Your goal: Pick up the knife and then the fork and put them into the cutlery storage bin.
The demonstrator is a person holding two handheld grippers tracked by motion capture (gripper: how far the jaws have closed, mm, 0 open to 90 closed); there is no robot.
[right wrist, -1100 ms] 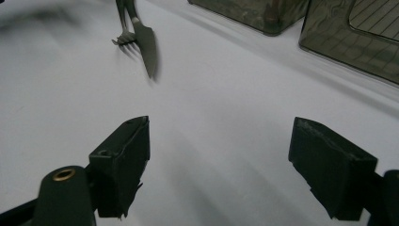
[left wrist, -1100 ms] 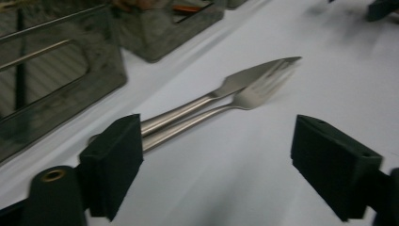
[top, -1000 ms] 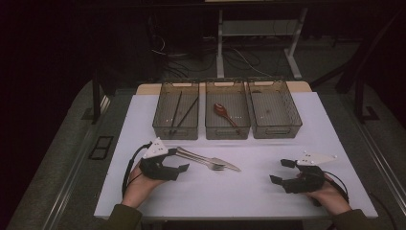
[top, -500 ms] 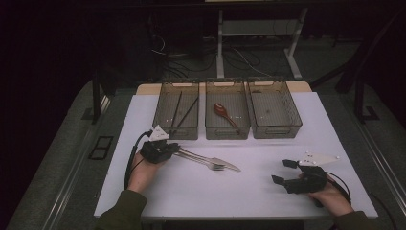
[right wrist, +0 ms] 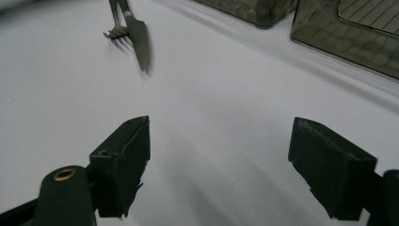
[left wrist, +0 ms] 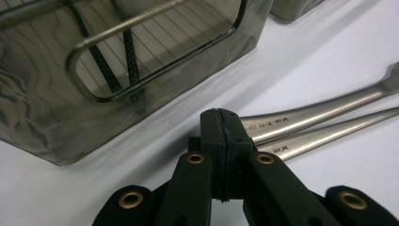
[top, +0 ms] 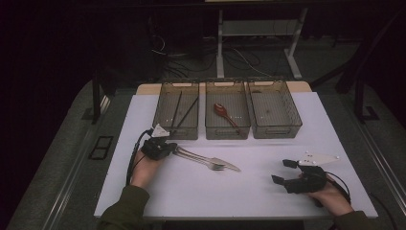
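Observation:
A steel fork (top: 210, 163) and a steel knife (top: 229, 166) lie side by side on the white table (top: 191, 196), handles pointing left. My left gripper (top: 162, 147) sits at the ends of those handles, in front of the left tray (top: 177, 129). Its jaws have just been closing and now stand shut, pads together. In the left gripper view both handles (left wrist: 320, 110) run out to the right from behind the left gripper's tips (left wrist: 220, 123), and nothing shows between the pads. My right gripper (top: 282, 172) rests open and empty near the front right, the right gripper (right wrist: 235, 160) aimed at the fork (right wrist: 116, 29) and knife (right wrist: 139, 40).
Three smoky plastic trays stand in a row at the back. The left one holds black chopsticks (top: 184, 110), the middle tray (top: 227, 129) a red spoon (top: 222, 112), and the right tray (top: 277, 129) looks bare. The table edge runs just behind the trays.
My left gripper moved away from me toward the left tray, to the handle ends, and its jaws went from open to shut. The right gripper stayed still.

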